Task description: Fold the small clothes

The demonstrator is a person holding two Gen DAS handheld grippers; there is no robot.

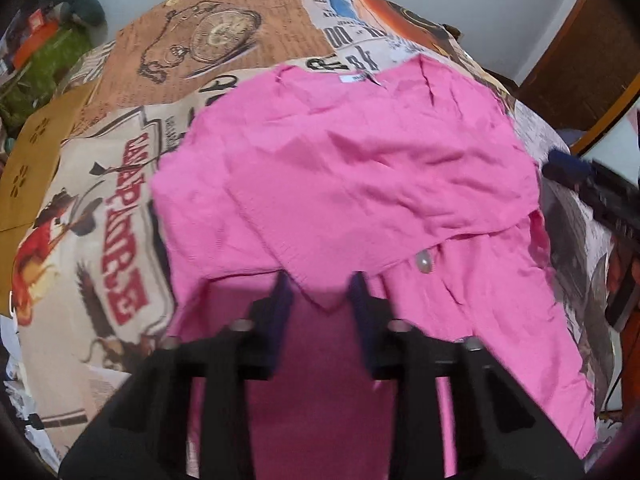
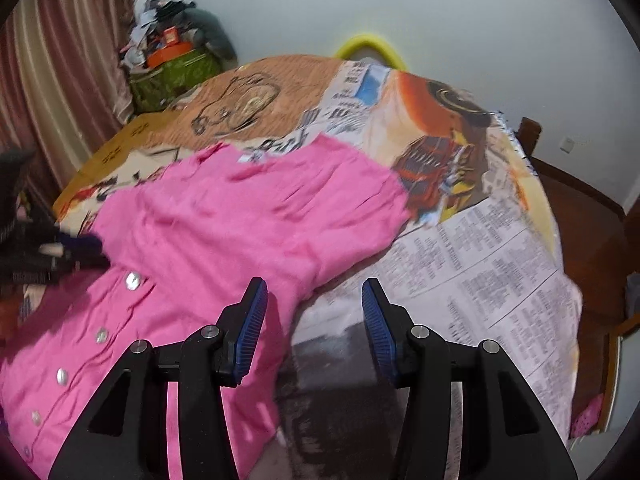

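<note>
Pink shirt (image 1: 344, 168) lies spread over the bed's printed cover (image 1: 120, 208), collar end toward the far side w/ a small white label (image 1: 352, 78) showing at the neck, button placket toward the near side. One flap is folded across the body, its pointed corner hanging down near a pearly button (image 1: 423, 262). Left gripper (image 1: 322, 292) points steeply down over the shirt; that folded corner sits btwn its blue pads, but the pads stand a bit apart from the cloth on both sides, so jaws look narrowly parted, not pinching anything. Picture is blurred there, so contact is hard to judge. Right gripper (image 2: 314, 308) hangs at the shirt's right edge, jaws spread approx. halfway, nothing btwn them; its left pad is over pink fabric, its right pad over newsprint-pattern cover. From the right wrist view, a row of buttons (image 2: 62, 376) runs down the shirt's front at lower left. Green bag (image 2: 172, 76) w/ clutter sits in the far corner by the curtain (image 2: 60, 60).
</note>
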